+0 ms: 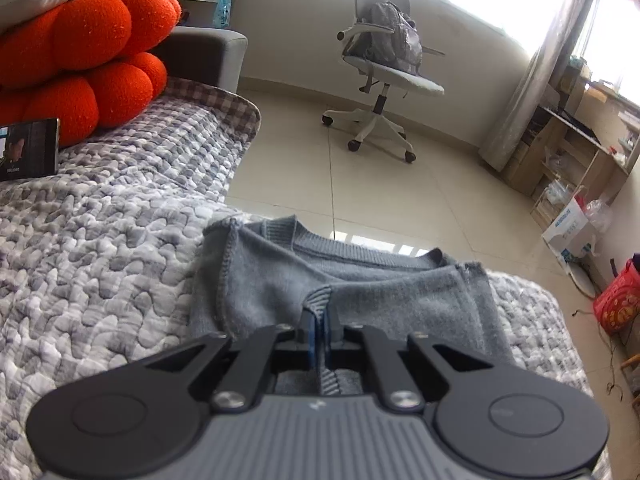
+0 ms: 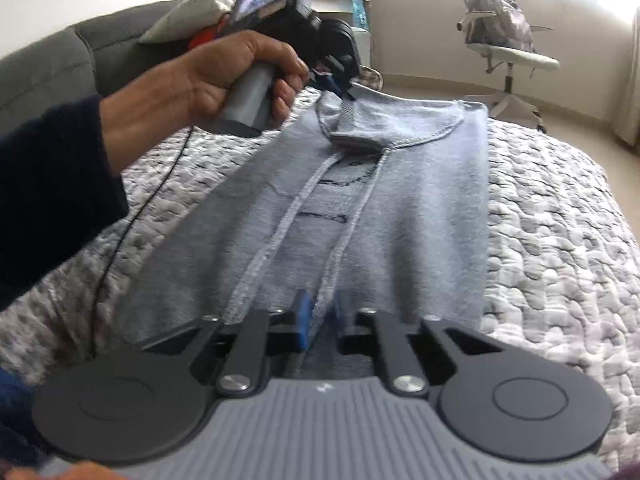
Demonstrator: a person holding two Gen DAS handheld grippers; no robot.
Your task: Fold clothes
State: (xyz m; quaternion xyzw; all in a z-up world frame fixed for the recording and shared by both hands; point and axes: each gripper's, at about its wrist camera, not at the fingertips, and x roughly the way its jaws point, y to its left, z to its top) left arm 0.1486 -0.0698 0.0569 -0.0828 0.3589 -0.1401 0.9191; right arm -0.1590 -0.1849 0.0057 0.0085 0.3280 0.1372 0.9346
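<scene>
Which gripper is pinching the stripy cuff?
The left gripper: its fingers clamp the sweater's ribbed cuff. The right gripper pinches a plain stitched fold of the body instead.

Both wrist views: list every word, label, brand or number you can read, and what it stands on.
None can be read.
Phone screen on the quilt: small caption, too blurred.
White box on the floor: blue print, too small.
Grey sweatshirt: dark marks on the inside, not legible.
Blue packet on the shelf: illegible.
</scene>
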